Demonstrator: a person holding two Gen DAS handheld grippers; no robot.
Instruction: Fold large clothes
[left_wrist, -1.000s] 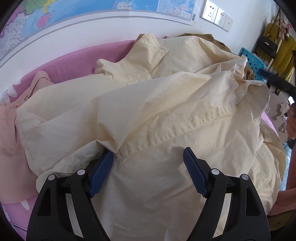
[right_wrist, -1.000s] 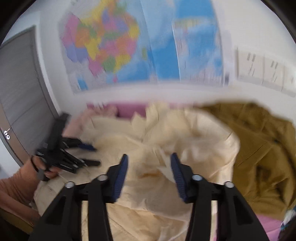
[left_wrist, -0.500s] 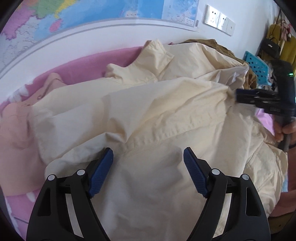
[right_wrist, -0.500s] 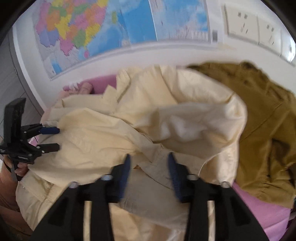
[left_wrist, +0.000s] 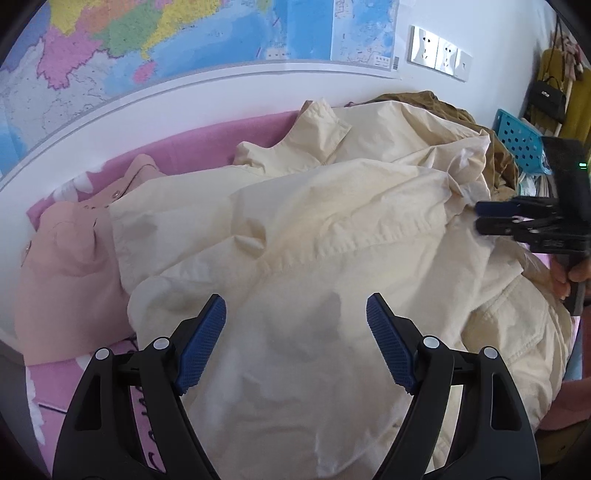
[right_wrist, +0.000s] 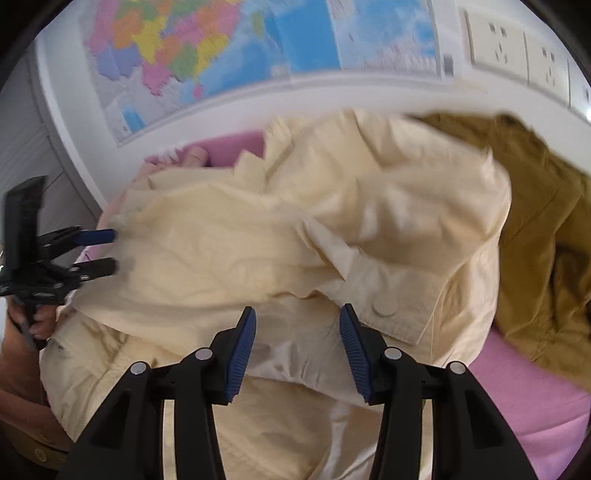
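Observation:
A large cream jacket (left_wrist: 314, 229) lies crumpled on a pink bed cover; it also shows in the right wrist view (right_wrist: 295, 236), with a snap button on a cuff. My left gripper (left_wrist: 295, 314) is open and empty just above the jacket's near part. My right gripper (right_wrist: 297, 317) is open and empty, over the jacket near the buttoned cuff. The right gripper shows at the jacket's right edge in the left wrist view (left_wrist: 480, 218). The left gripper shows at the jacket's left edge in the right wrist view (right_wrist: 107, 251).
A peach garment (left_wrist: 70, 258) lies left of the jacket. An olive-brown jacket (right_wrist: 546, 221) lies to the right on the pink cover (right_wrist: 535, 398). A map (left_wrist: 184, 37) and sockets (left_wrist: 439, 51) are on the wall behind. A blue basket (left_wrist: 517, 140) stands far right.
The right gripper's jaws have opened wider and it has come down closer to the jacket. The left gripper has drawn back a little, staying open.

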